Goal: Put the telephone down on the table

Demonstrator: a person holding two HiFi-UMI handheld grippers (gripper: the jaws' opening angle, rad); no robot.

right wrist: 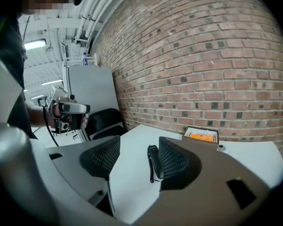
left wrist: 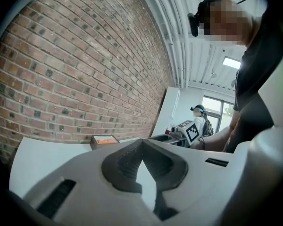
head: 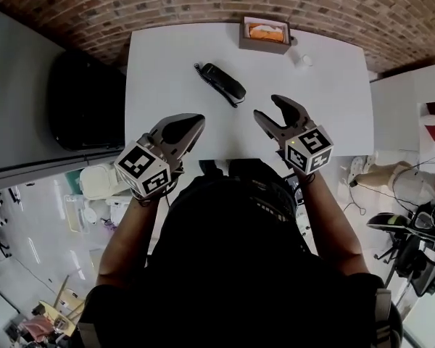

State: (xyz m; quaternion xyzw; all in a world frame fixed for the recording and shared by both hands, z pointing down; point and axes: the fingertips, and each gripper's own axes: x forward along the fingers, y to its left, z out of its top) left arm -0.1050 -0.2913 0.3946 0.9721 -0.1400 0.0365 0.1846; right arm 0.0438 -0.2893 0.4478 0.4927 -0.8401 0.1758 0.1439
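The phone [head: 225, 83] is lying flat on the worktop [head: 159, 64]. The left claw [head: 196, 122] is hanging clenched and empty, the right claw [head: 269, 107] gaping on nothing, both well short of it. It's looking like light, rigid, slick plastic, and the narrow middle is offering the safest grip.

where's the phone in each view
Head view: telephone lies upper centre on the white table.
Left gripper view: not in it.
Right gripper view: telephone mid-frame, on the table beyond the gap between the jaws.
Shared landmark: brown box with orange contents, seen in all three views.
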